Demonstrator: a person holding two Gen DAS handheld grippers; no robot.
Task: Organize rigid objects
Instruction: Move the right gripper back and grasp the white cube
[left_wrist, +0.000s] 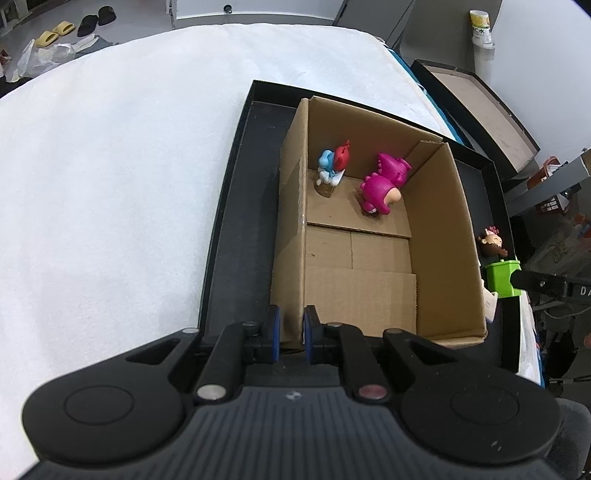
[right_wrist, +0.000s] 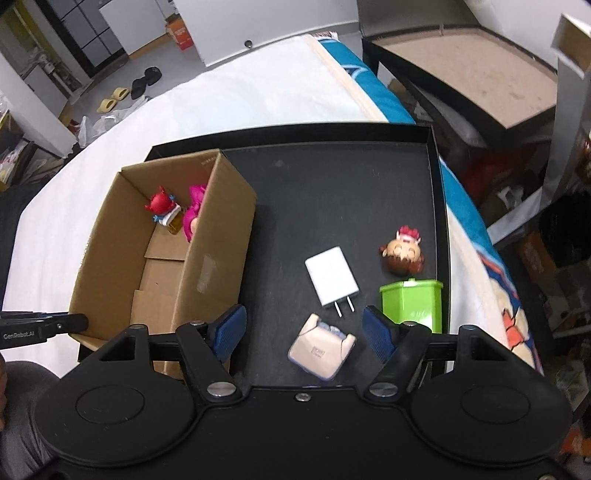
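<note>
While my left gripper (left_wrist: 291, 325) pinches the near wall of the cardboard box (left_wrist: 291, 221), its blue pads pressed onto the cardboard edge, my right gripper (right_wrist: 303, 330) hangs spread over the black tray (right_wrist: 332, 177) with nothing between its fingers touching them.

Item: cardboard box, open-topped, standing in the tray's left half. Contents, both at its far end: one pink dinosaur figure (left_wrist: 382, 184) towards the far right corner; one red-and-blue figure (left_wrist: 334, 162) at the far left corner.

Item: beige earbud case (right_wrist: 319, 350), near edge of the tray, lying between my right fingers but apart from both pads.

Item: white plug charger (right_wrist: 331, 277), flat, prongs pointing to the near edge, just beyond the case.

Item: green bin toy (right_wrist: 413, 304), against the tray's right edge, just beside my right finger.

Item: brown-haired doll head (right_wrist: 402, 254), beyond the bin, near the right edge.

The tray rests on a white cloth (left_wrist: 110, 166).
</note>
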